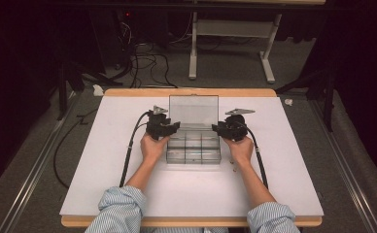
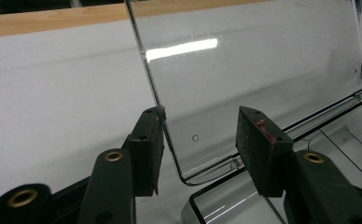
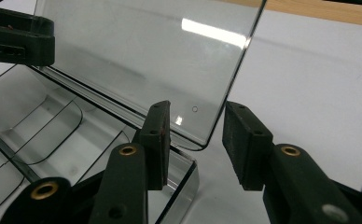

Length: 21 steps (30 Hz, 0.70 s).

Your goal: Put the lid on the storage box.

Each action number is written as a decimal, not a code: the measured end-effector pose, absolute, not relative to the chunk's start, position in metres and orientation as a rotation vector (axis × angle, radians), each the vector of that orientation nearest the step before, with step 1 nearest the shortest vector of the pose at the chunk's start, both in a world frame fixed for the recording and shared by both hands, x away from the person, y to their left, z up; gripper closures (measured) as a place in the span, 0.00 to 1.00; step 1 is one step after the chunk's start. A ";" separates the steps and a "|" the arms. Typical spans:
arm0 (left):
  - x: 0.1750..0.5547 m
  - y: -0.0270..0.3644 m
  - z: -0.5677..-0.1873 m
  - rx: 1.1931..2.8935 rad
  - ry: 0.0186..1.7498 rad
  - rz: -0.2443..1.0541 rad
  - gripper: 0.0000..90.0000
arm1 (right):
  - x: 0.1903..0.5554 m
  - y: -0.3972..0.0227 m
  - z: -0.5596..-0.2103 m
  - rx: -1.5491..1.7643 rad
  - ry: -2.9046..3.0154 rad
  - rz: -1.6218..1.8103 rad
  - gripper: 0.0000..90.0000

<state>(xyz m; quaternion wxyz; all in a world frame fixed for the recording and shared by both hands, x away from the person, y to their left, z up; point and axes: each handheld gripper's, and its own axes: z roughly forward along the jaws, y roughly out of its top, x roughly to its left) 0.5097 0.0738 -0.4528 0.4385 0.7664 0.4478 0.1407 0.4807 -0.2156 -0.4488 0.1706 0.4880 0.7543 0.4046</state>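
A clear plastic compartment box [image 1: 194, 151] lies at the middle of the white table top, and its lid [image 1: 194, 109] stands upright at the back. My left gripper [image 1: 174, 127] is at the lid's left edge and my right gripper [image 1: 217, 128] at its right edge. In the left gripper view the lid [image 2: 263, 70] runs between the jaws of the left gripper [image 2: 200, 140]. Its edge is close by the left pad [image 2: 156, 140] and a wide gap separates it from the other pad. In the right gripper view the lid's lower corner [image 3: 202, 135] sits between the jaws of the right gripper [image 3: 195, 133], with gaps on both sides.
The box's empty compartments [image 3: 53, 126] lie below the lid. A white sheet [image 1: 104, 160] covers the table, with the wooden rim [image 1: 186, 92] at the far edge. Black cables [image 1: 130, 145] trail from both grippers toward the person. A small object [image 1: 233, 170] lies near the right wrist.
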 end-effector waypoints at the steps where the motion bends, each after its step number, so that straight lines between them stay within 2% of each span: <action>1: 0.510 0.074 -0.453 1.902 1.117 0.346 0.57 | 0.481 -0.216 -0.449 1.386 2.143 1.149 0.69; 21: 0.514 0.078 -0.457 1.883 1.164 0.310 0.53 | 0.480 -0.215 -0.449 1.379 2.144 1.143 0.70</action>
